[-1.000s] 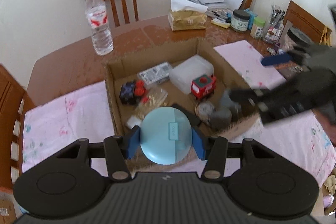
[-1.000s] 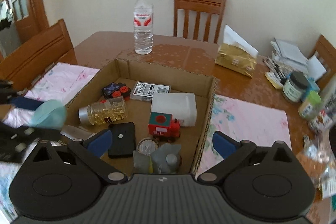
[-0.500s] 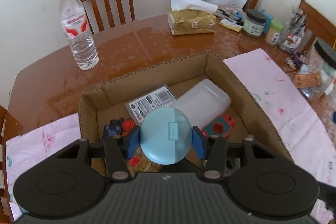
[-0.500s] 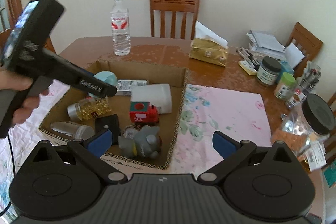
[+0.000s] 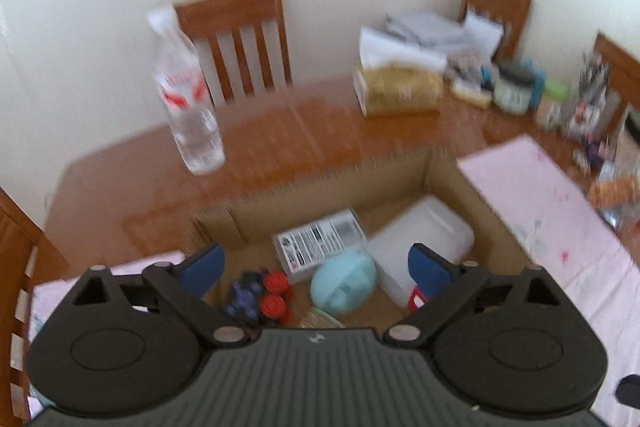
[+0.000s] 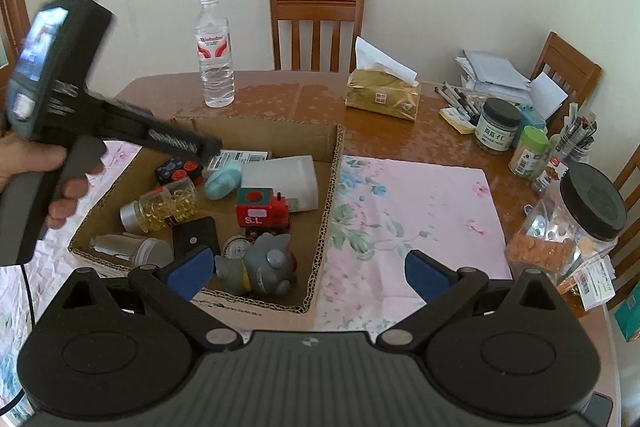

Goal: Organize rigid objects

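A light blue round case (image 5: 344, 283) lies inside the cardboard box (image 5: 444, 167), between a labelled flat pack (image 5: 320, 239) and a white plastic container (image 5: 424, 239). My left gripper (image 5: 316, 269) is open and empty just above it. In the right wrist view the blue case (image 6: 223, 180) rests in the box (image 6: 332, 195) under the left gripper's tip. My right gripper (image 6: 306, 273) is open and empty at the box's near edge. The box also holds a red toy train (image 6: 262, 213), a capsule bottle (image 6: 160, 207) and a grey figure (image 6: 264, 263).
A water bottle (image 6: 214, 51) and a gold tissue pack (image 6: 384, 95) stand behind the box. Jars, pens and papers (image 6: 520, 131) crowd the right side, with a black-lidded jar (image 6: 576, 219) nearer. A pink floral cloth (image 6: 412, 211) lies right of the box. Chairs surround the table.
My left gripper opened and let go of the blue case, which now lies in the box. The left gripper has pulled up and back. The right gripper stayed open.
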Demonstrator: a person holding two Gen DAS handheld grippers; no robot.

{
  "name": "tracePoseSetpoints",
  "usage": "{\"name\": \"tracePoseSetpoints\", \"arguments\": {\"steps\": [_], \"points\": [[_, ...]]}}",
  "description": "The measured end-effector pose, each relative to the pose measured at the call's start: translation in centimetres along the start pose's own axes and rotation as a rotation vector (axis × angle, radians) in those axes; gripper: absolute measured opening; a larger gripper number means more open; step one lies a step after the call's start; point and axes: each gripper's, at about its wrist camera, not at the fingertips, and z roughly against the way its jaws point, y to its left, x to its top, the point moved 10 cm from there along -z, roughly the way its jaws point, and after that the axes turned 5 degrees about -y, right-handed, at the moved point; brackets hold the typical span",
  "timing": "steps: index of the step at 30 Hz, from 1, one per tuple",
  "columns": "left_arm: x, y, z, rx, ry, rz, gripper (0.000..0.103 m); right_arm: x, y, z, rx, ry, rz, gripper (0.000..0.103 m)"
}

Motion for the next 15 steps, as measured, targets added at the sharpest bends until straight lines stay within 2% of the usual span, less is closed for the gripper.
{"name": "tracePoseSetpoints", "arguments": {"steps": [5,8,12,15], "points": [[1.0,1.7,3.9,0.043,-0.095,0.037,0.102,0.6,0.8,0.1,0.005,-0.001,0.014,0.103],[0.8,2.4,6.2,0.052,-0.125,0.063,0.102,1.1,1.3,0.3,0.000,-0.003,0.022,0.103],[-1.1,2.9,8.4,0.072,-0.120,0.126,0.102,1.4,1.7,0.5,-0.018,0.009,0.025,0.103],[-3.3,3.1,10.0,0.091,-0.083,0.181,0.102,1.2,1.9,0.3,-0.040,0.036,0.027,0.103]]}}
